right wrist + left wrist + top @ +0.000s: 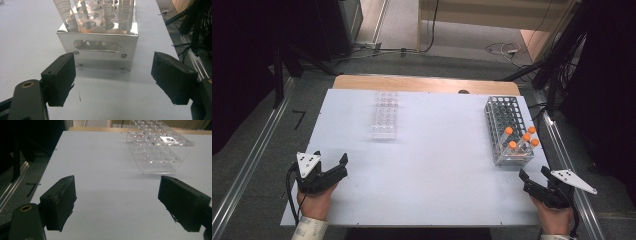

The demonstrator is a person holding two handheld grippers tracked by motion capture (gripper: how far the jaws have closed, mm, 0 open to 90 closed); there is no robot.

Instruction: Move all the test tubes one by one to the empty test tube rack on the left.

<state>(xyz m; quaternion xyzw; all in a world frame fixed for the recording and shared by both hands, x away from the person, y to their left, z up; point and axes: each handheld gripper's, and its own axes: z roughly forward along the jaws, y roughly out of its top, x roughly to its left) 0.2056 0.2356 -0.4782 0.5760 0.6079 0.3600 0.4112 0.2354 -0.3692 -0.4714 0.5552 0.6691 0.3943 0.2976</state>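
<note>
Left gripper (332, 167): held low at the near left corner of the white table top (432, 170); jaws spread wide, nothing between them.
Clear acrylic rack (385, 116): seen left of centre, towards the far edge; every well appears empty, so no tube has been received.
Metal tube rack (504, 127): placed at the right side; four or five orange-capped tubes (522, 139) are seated upright in its near end.
Right gripper (533, 178): held just near of the metal tube rack, pointed at its near end wall; jaws released, no tube grasped.
Progress: judged to be at the outset; a transfer of tubes between racks, if intended, is entirely left to do.
</note>
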